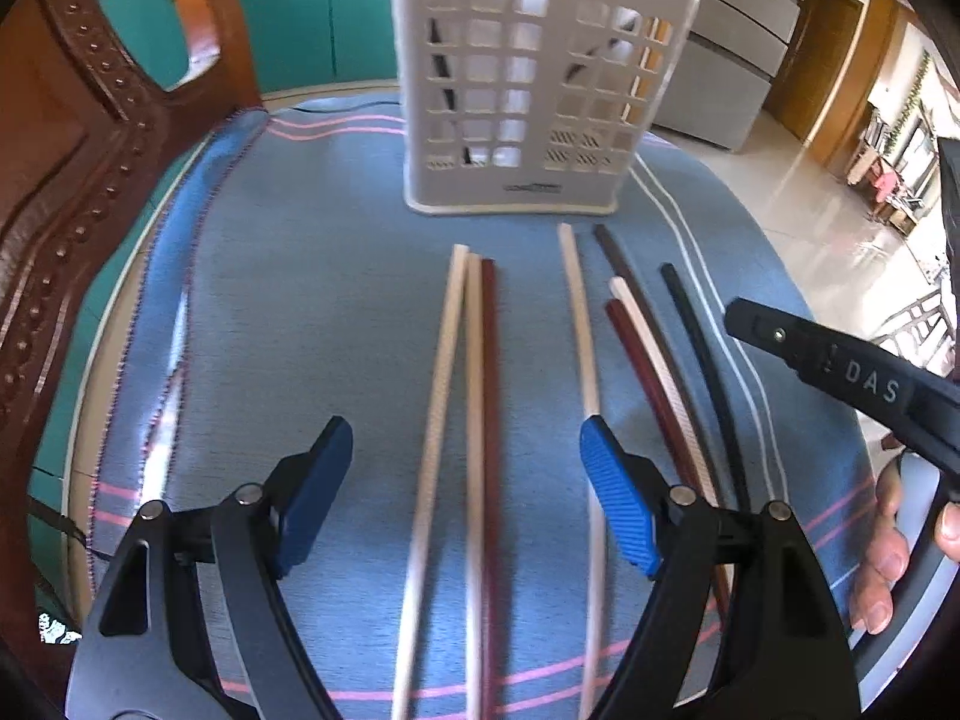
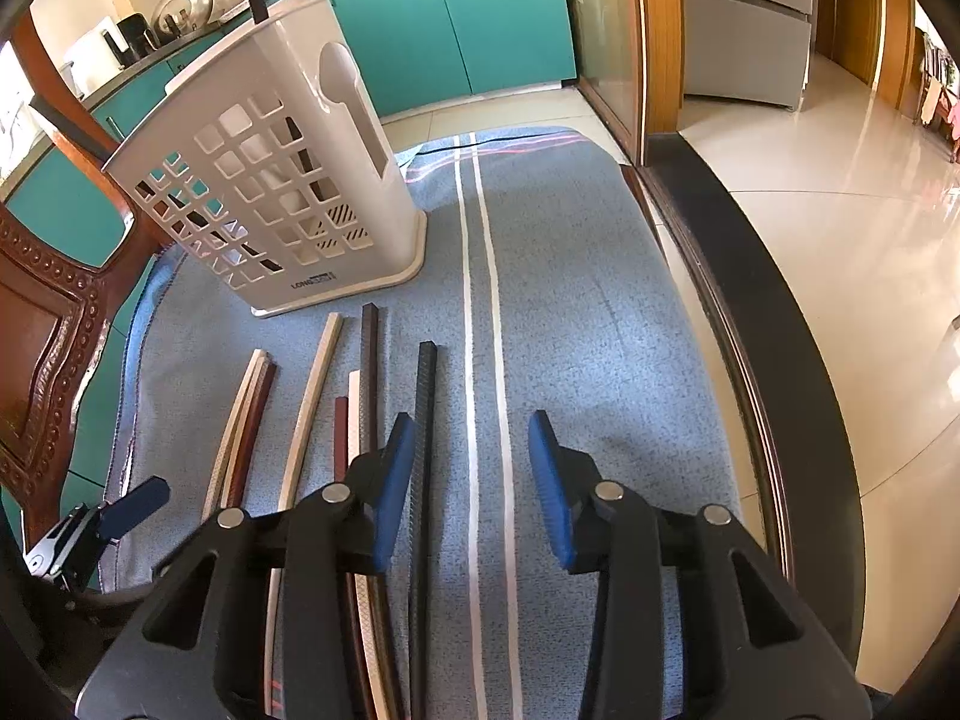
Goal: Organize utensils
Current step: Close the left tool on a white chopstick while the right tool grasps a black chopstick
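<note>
A kitchen with teal cabinet doors (image 2: pixel 480 18) and a glossy cream tiled floor (image 2: pixel 840 228) lay behind a table covered by a blue woven cloth (image 1: pixel 300 312) with pink and white stripes; a carved dark wooden chair back (image 1: pixel 72 138) stood at the left. At the far side of the cloth stood an upright white plastic utensil holder with a square lattice front (image 1: pixel 528 90), a few dark sticks showing through its holes. Near it, loose chopsticks lay roughly parallel on the cloth, running from far to near. At the left lay a group of three touching one another: two pale cream chopsticks (image 1: pixel 444 348) and a dark red chopstick (image 1: pixel 489 390). To the right lay a single cream chopstick (image 1: pixel 579 312), then a cluster of brown, cream and red chopsticks (image 1: pixel 642 348), and furthest right a black chopstick (image 2: pixel 425 420). The left gripper (image 1: pixel 465 468) hovered with its blue-padded jaws spread wide, straddling the group of three without touching it, holding nothing. The right gripper (image 2: pixel 471 468) was partly open and empty, the black chopstick just beside its left pad, whether touching could not be told; its jaws framed the white stripes. A hand (image 1: pixel 888 540) holding the right gripper showed at the left view's right edge.
</note>
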Demonstrator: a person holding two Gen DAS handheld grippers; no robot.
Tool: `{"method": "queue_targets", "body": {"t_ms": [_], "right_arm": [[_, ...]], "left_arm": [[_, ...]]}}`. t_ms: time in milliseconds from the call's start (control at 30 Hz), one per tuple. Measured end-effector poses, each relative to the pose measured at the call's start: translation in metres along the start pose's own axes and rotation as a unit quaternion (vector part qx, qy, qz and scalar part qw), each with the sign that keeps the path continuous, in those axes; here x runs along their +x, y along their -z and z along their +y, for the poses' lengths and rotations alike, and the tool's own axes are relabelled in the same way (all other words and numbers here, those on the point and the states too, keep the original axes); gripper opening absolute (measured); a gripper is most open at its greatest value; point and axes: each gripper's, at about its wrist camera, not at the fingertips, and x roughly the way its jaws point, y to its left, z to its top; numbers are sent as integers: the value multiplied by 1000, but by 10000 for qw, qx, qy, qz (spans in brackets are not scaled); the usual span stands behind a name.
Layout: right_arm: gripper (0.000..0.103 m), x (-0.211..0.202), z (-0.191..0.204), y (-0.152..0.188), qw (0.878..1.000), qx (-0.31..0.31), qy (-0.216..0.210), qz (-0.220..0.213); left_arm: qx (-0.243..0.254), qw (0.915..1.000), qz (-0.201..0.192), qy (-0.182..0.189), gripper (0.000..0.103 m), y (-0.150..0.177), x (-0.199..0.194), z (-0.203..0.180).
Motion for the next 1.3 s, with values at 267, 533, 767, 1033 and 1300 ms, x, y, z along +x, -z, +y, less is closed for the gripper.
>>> {"method": "queue_targets", "body": {"t_ms": [267,533,767,1033,1300], "right_arm": [[40,0,0,1,10000,-9,-12,35],[44,-1,1,1,10000,-15,-15,40],[44,-1,0,2,10000,-12,-12,43],[44,-2,0,2,10000,0,-16,32],[44,-5,-3,2,10000,0,-15,11]], "left_arm": [[164,9995,191,195,78,7,14,-14],[168,9997,99,129,49,8,12,-20],[-105,9997,106,191,24,5,12,-12],[-586,9959,155,675,10,4,1,23],[-1024,9921,224,690,13,5,0,54]]}}
